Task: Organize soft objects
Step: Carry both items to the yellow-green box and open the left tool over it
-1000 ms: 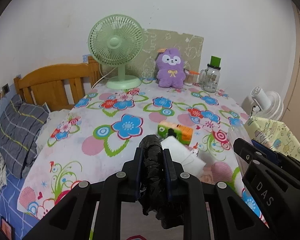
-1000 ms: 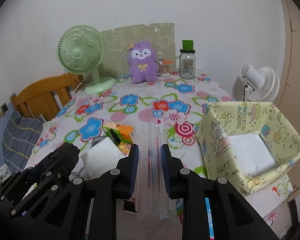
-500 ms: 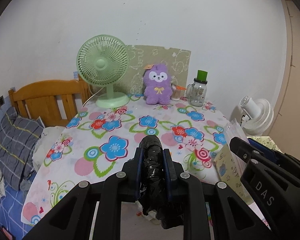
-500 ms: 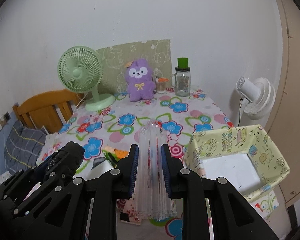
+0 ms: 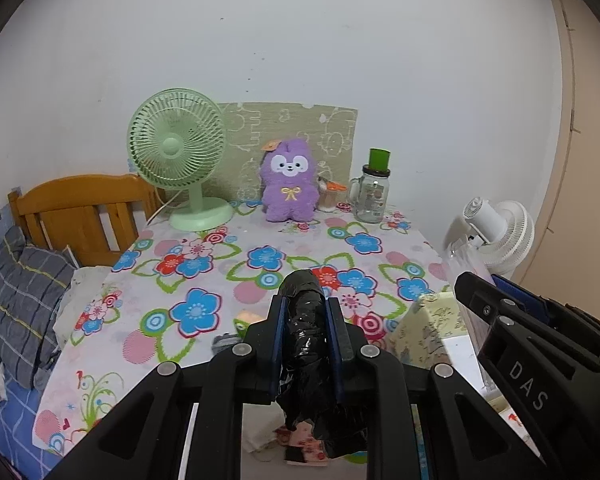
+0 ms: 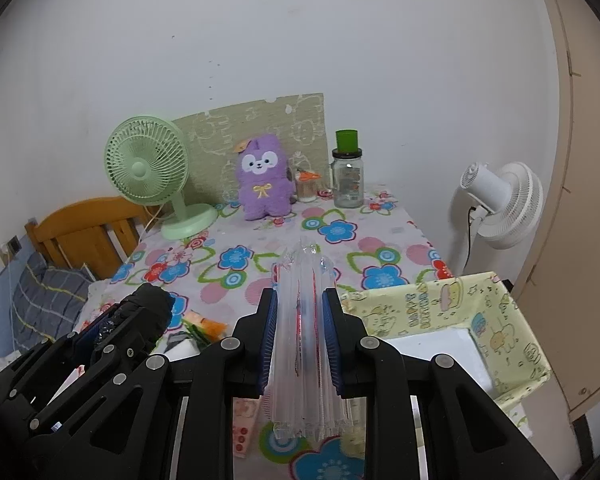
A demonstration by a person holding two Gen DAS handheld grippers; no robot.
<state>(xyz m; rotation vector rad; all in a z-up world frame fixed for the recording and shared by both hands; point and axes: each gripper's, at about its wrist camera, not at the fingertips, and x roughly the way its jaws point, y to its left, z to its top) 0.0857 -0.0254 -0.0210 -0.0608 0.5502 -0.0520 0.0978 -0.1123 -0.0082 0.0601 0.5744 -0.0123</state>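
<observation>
My left gripper (image 5: 305, 312) is shut on a crumpled black plastic bag (image 5: 305, 344) and holds it above the near part of the floral table (image 5: 204, 256). It also shows in the right wrist view (image 6: 148, 312). My right gripper (image 6: 302, 312) is shut on a folded clear plastic pack (image 6: 303, 344), held above the table beside the yellow patterned box (image 6: 500, 344). The box's corner shows in the left wrist view (image 5: 424, 328). An orange-green packet (image 6: 204, 326) and a white item (image 6: 184, 350) lie on the table below the grippers.
A green desk fan (image 5: 176, 152), a purple plush toy (image 5: 288, 186), a small cup (image 5: 330, 196) and a glass jar with a green lid (image 5: 374, 192) stand along the back wall. A white fan (image 6: 500, 200) stands right of the table. A wooden bed headboard (image 5: 80, 208) is at left.
Both grippers have risen and pulled back from the table, each still holding its item. The table items below look smaller and lower in view, and the yellow box sits lower right.
</observation>
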